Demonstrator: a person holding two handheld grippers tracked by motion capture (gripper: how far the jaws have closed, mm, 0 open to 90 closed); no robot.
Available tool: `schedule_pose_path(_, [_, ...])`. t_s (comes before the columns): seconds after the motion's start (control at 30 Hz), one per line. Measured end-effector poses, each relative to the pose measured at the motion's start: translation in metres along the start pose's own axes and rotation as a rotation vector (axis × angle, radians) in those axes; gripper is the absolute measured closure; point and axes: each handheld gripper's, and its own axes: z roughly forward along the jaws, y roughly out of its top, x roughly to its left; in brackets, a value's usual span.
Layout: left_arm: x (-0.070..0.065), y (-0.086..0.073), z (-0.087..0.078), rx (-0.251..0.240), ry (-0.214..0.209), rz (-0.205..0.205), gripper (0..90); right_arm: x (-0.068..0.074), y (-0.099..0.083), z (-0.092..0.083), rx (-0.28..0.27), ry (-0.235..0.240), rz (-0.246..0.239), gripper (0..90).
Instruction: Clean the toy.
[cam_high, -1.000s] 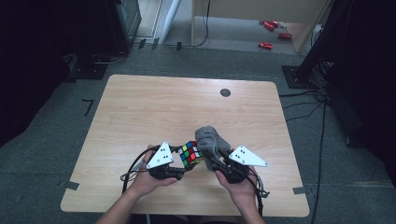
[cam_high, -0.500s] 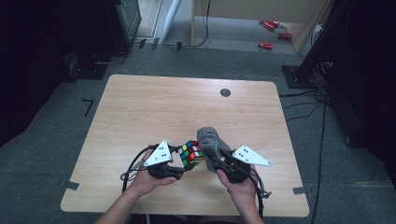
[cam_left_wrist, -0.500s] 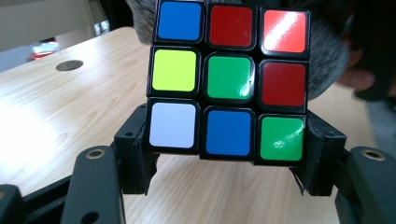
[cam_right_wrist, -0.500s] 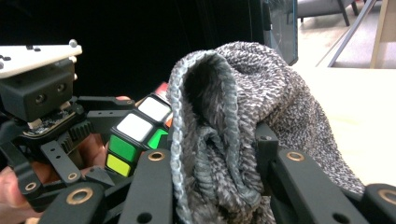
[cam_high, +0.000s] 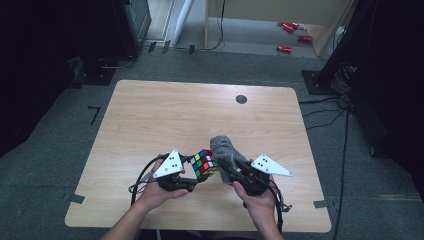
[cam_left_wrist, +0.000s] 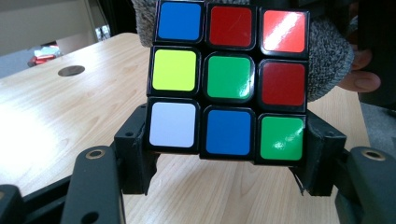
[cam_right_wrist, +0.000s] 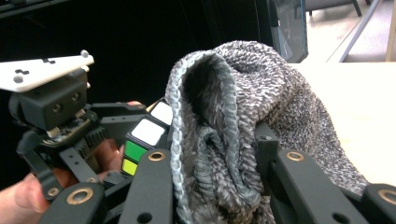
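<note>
A scrambled colour cube is held just above the near part of the wooden table. My left gripper is shut on the cube, its black jaws pressing the bottom row from both sides. A grey knitted cloth hangs bunched in my right gripper, which is shut on it. In the right gripper view the cloth bulges between the jaws, with the cube and the left gripper close behind it. The cloth touches the cube's far side.
A small dark round hole marks the table's far right part. Red objects lie on the floor beyond the table, beside a wooden frame. Cables trail from both grippers over the near edge. Dark equipment stands at the left and right.
</note>
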Motion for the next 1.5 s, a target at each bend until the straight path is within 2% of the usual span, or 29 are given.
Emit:
schedule_pose_path(0.07, [-0.001,-0.001,0.002,0.016,0.011,0.013,34.7,0.006,0.001,0.001,0.000,0.009,-0.008,69.7])
schedule_pose_path(0.13, [-0.003,-0.001,0.003,0.024,0.014,0.025,34.7,0.015,0.002,0.001,-0.001,0.031,-0.039,69.6])
schedule_pose_path(0.2, [-0.002,-0.001,0.002,0.017,0.015,0.023,34.7,0.019,0.003,0.002,-0.004,0.024,-0.066,69.6])
schedule_pose_path(0.27, [-0.002,0.000,0.000,0.005,0.014,0.017,34.7,0.013,0.002,0.002,-0.014,0.024,-0.059,69.6])
schedule_pose_path(0.33, [0.000,0.000,-0.001,-0.001,0.019,0.009,34.7,0.003,-0.002,0.002,-0.002,-0.029,-0.053,69.7])
schedule_pose_path(0.4, [0.004,0.001,-0.004,-0.024,0.016,-0.027,34.7,-0.009,-0.005,0.002,0.015,-0.064,-0.012,69.8])
schedule_pose_path(0.43, [0.007,0.001,-0.006,-0.044,0.015,-0.052,34.7,-0.015,-0.007,0.002,0.024,-0.074,-0.009,69.8])
schedule_pose_path(0.53, [0.014,0.004,-0.013,-0.090,0.009,-0.120,34.8,-0.024,-0.017,0.007,0.052,-0.058,-0.021,69.8])
schedule_pose_path(0.6, [0.017,0.004,-0.015,-0.097,-0.006,-0.147,34.7,-0.022,-0.025,0.015,0.077,-0.031,-0.066,69.8])
schedule_pose_path(0.7, [0.019,0.005,-0.015,-0.100,-0.042,-0.185,34.7,-0.011,-0.033,0.026,0.071,0.033,-0.206,69.7])
schedule_pose_path(0.77, [0.021,0.006,-0.016,-0.106,-0.058,-0.212,34.7,-0.005,-0.038,0.031,0.081,0.036,-0.293,69.7])
schedule_pose_path(0.87, [0.022,0.006,-0.015,-0.080,-0.064,-0.215,34.7,-0.003,-0.045,0.034,0.096,0.041,-0.367,69.8])
schedule_pose_path(0.97, [0.022,0.006,-0.013,-0.036,-0.074,-0.210,34.7,-0.005,-0.041,0.032,0.095,0.017,-0.396,69.8])
schedule_pose_path(1.1, [0.022,0.006,-0.011,-0.015,-0.070,-0.206,34.7,-0.013,-0.036,0.025,0.039,-0.011,-0.405,69.9])
schedule_pose_path(1.2, [0.023,0.006,-0.011,-0.018,-0.069,-0.219,34.7,-0.009,-0.041,0.028,0.051,0.020,-0.460,70.0])
schedule_pose_path(1.33, [0.025,0.006,-0.013,-0.024,-0.067,-0.228,34.7,0.000,-0.051,0.036,0.112,0.062,-0.523,69.5])
schedule_pose_path(1.5, [0.025,0.006,-0.013,-0.028,-0.069,-0.235,34.7,-0.002,-0.045,0.032,0.100,0.043,-0.542,69.5])
